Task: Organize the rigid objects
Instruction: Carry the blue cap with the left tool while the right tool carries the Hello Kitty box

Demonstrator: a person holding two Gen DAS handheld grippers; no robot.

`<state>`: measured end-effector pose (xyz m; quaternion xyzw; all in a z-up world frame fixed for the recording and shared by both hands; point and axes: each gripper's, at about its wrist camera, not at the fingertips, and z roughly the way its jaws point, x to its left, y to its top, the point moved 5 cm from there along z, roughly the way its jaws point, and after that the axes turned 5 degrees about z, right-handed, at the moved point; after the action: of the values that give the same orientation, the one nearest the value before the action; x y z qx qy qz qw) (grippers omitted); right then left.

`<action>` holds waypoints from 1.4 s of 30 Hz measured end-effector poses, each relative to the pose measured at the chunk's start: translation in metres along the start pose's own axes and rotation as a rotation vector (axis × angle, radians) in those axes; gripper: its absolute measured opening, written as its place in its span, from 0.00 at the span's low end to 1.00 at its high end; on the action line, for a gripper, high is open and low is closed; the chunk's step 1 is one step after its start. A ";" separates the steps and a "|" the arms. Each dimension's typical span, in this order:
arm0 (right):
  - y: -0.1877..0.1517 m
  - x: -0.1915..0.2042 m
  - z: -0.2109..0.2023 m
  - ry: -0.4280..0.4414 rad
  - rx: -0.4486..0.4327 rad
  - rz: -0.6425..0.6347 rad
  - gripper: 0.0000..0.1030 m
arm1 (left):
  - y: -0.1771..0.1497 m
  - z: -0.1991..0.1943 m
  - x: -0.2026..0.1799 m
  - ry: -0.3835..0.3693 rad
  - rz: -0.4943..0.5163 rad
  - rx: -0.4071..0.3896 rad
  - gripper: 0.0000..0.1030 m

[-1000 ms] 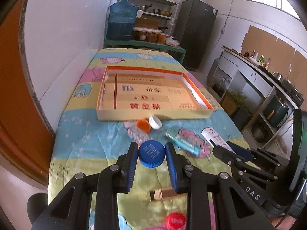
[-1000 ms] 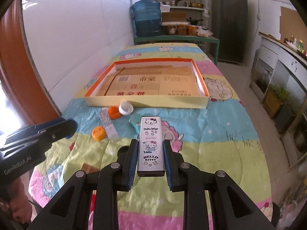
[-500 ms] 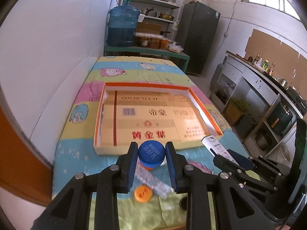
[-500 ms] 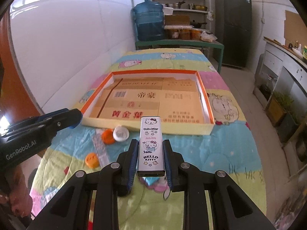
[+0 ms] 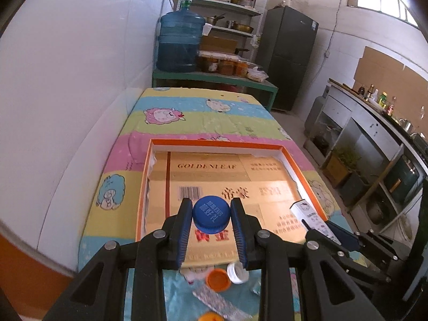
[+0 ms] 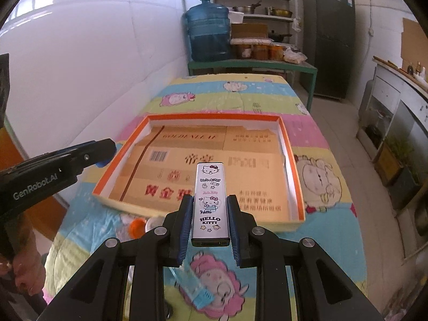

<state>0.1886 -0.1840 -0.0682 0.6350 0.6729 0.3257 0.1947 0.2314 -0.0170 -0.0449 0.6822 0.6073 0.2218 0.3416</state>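
Note:
My left gripper (image 5: 211, 215) is shut on a blue bottle cap (image 5: 211, 214) and holds it above the near part of the orange-rimmed cardboard tray (image 5: 216, 142). My right gripper (image 6: 210, 212) is shut on a white Hello Kitty case (image 6: 210, 198) and holds it above the tray's (image 6: 214, 117) near edge. The right gripper with the case (image 5: 311, 219) also shows at the right in the left wrist view. The left gripper's arm (image 6: 61, 160) shows at the left in the right wrist view, over the tray's left rim.
On the cartoon-print cloth in front of the tray lie an orange cap (image 5: 218, 281), a white cap (image 5: 236, 272), a clear blister strip (image 5: 219, 299) and a blue-tipped clear item (image 6: 195, 286). A white wall runs along the left. A water jug (image 5: 179, 42) stands beyond the table.
Both grippers have risen and moved forward from the loose items on the cloth to over the tray's near part, each still holding its object.

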 end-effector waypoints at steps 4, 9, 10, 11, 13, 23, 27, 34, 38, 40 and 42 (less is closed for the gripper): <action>0.009 -0.004 0.012 -0.001 0.000 0.013 0.26 | 0.006 0.016 0.006 0.007 -0.015 0.012 0.29; 0.018 -0.010 0.027 -0.003 0.003 0.022 0.26 | 0.009 0.033 0.009 0.023 -0.012 0.025 0.29; 0.020 -0.011 0.031 -0.004 0.004 0.023 0.26 | 0.009 0.036 0.009 0.026 -0.011 0.028 0.29; 0.020 -0.012 0.033 -0.005 0.005 0.025 0.26 | 0.010 0.040 0.009 0.029 -0.010 0.032 0.29; 0.023 -0.016 0.039 -0.007 0.009 0.032 0.26 | 0.010 0.048 0.011 0.035 -0.008 0.041 0.29; 0.026 -0.029 0.072 -0.016 0.035 0.055 0.26 | 0.002 0.087 0.019 0.051 -0.024 0.101 0.29; 0.025 -0.031 0.085 -0.018 0.056 0.060 0.26 | -0.002 0.101 0.023 0.052 -0.026 0.126 0.29; 0.022 -0.034 0.101 -0.020 0.078 0.067 0.26 | -0.009 0.114 0.027 0.047 -0.037 0.152 0.29; 0.020 -0.035 0.104 -0.023 0.082 0.068 0.26 | -0.010 0.118 0.029 0.048 -0.039 0.157 0.29; 0.020 -0.035 0.106 -0.025 0.086 0.068 0.26 | -0.012 0.119 0.029 0.048 -0.038 0.163 0.29; 0.020 -0.035 0.108 -0.027 0.089 0.071 0.26 | -0.013 0.122 0.030 0.047 -0.039 0.168 0.29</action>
<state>0.2802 -0.1983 -0.1363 0.6709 0.6610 0.2936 0.1637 0.3146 -0.0116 -0.1394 0.6912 0.6447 0.1791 0.2731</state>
